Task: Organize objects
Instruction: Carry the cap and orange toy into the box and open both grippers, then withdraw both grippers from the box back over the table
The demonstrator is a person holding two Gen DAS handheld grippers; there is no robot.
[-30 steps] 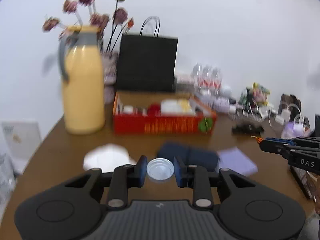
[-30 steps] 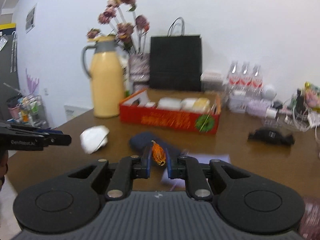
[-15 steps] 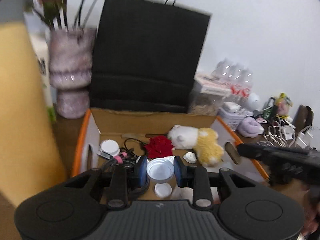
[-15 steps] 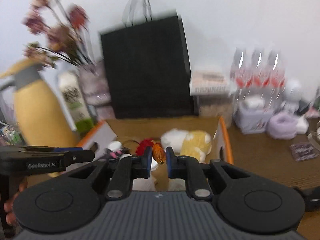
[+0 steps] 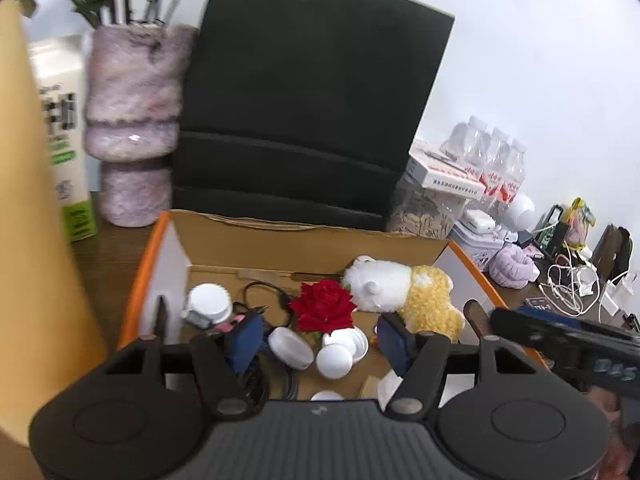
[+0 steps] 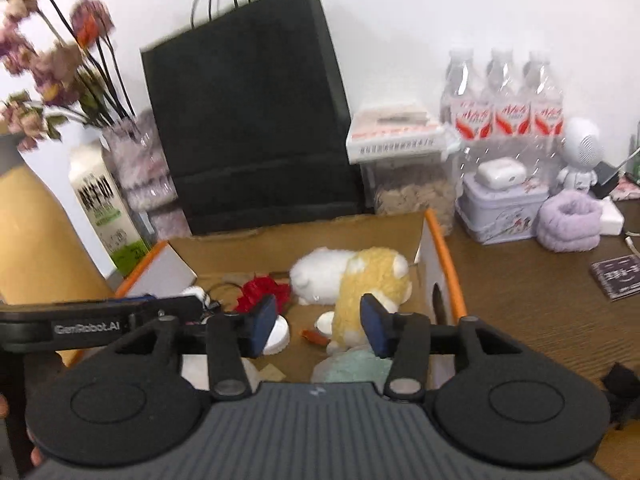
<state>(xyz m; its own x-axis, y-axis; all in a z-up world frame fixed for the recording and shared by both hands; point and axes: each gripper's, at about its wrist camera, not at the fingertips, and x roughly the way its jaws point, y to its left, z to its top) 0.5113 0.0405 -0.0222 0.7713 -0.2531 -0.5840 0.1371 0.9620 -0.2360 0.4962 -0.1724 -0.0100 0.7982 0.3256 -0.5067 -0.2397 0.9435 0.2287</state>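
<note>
Both grippers over the box. Left gripper jaws have just been opening, now apart, nothing held; the lid clamped half a second ago lies on the box floor below, beside the rose. Right gripper likewise just opened, empty; its orange piece lies on the floor by the plush.

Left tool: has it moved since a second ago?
Yes. The left tool went from over the bare table forward to above the orange-edged box, near the black bag; its jaws have just opened, nothing between them.
</note>
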